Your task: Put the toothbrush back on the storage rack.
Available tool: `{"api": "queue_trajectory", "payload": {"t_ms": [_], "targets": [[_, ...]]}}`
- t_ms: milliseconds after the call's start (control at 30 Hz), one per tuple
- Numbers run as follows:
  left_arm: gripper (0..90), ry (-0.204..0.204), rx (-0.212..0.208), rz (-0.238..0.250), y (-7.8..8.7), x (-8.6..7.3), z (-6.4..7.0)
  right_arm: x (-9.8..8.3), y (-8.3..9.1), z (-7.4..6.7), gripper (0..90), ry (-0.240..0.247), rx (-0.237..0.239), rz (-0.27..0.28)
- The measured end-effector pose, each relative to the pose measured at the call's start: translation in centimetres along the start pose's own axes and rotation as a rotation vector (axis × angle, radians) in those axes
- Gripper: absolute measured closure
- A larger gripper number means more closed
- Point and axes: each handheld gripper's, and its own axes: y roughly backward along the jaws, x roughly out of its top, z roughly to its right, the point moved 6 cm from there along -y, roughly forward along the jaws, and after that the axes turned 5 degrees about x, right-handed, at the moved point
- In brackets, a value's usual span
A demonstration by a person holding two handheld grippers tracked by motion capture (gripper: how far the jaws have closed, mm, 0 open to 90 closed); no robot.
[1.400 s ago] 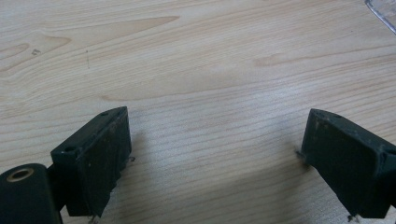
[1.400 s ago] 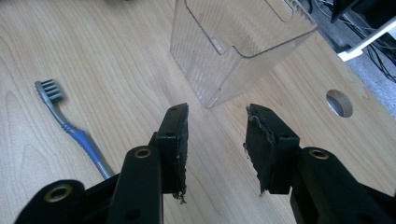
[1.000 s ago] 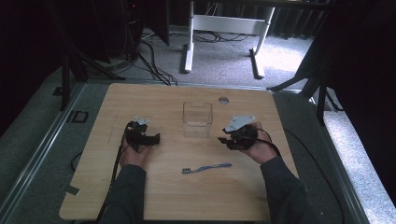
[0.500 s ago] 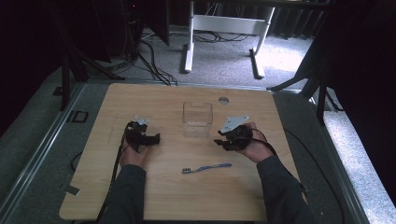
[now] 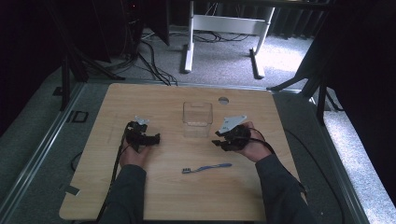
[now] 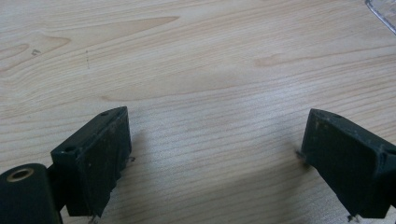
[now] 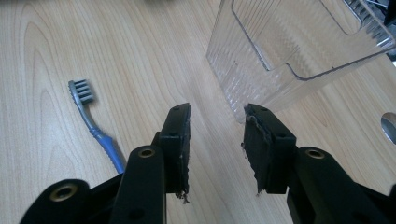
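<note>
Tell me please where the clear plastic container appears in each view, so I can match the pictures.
High view: the clear container stands upright at the table's centre, between the two grippers.
Left gripper view: a clear edge at the top right corner, probably the container.
Right gripper view: upper right, just beyond the open jaws.
Shared landmark: the round hole in the table, beside the container.

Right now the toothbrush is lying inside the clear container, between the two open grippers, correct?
Not inside. The toothbrush lies on the bare table, in front of the clear container, which looks empty. The high view shows this. Both the left gripper and right gripper are open.
</note>
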Motion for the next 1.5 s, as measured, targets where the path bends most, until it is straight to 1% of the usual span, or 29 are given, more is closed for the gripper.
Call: {"api": "queue_trajectory", "payload": {"t_ms": [233, 300, 400, 467, 567, 800, 967, 1500], "targets": [[8.6, 0.000, 0.000, 0.000, 0.0, 0.0, 0.0, 0.3, -0.1, -0.2, 61.5, 0.015, 0.024, -0.005], [8.6, 0.000, 0.000, 0.000, 0.0, 0.0, 0.0, 0.4, -0.1, -0.3, 61.6, 0.027, 0.028, -0.005], [8.6, 0.000, 0.000, 0.000, 0.0, 0.0, 0.0, 0.7, -0.1, -0.3, 62.1, 0.023, 0.030, -0.004], [8.6, 0.001, 0.000, 0.000, 0.0, 0.0, 0.0, 0.9, -0.1, -0.3, 62.3, 0.035, 0.034, 0.000], [8.5, 0.001, 0.000, 0.000, 0.0, 0.0, 0.0, 1.1, -0.2, -0.4, 62.6, 0.040, 0.041, 0.002], [8.6, 0.000, 0.000, 0.000, 0.0, 0.0, 0.0, 1.4, -0.1, -0.3, 62.6, 0.043, 0.047, 0.002], [8.6, 0.000, 0.000, 0.000, 0.0, 0.0, 0.0, 1.3, -0.3, -0.4, 62.7, 0.042, 0.054, -0.005], [8.6, 0.000, 0.000, 0.000, 0.0, 0.0, 0.0, 1.9, -0.8, -1.1, 62.1, 0.081, 0.104, -0.031]]}}
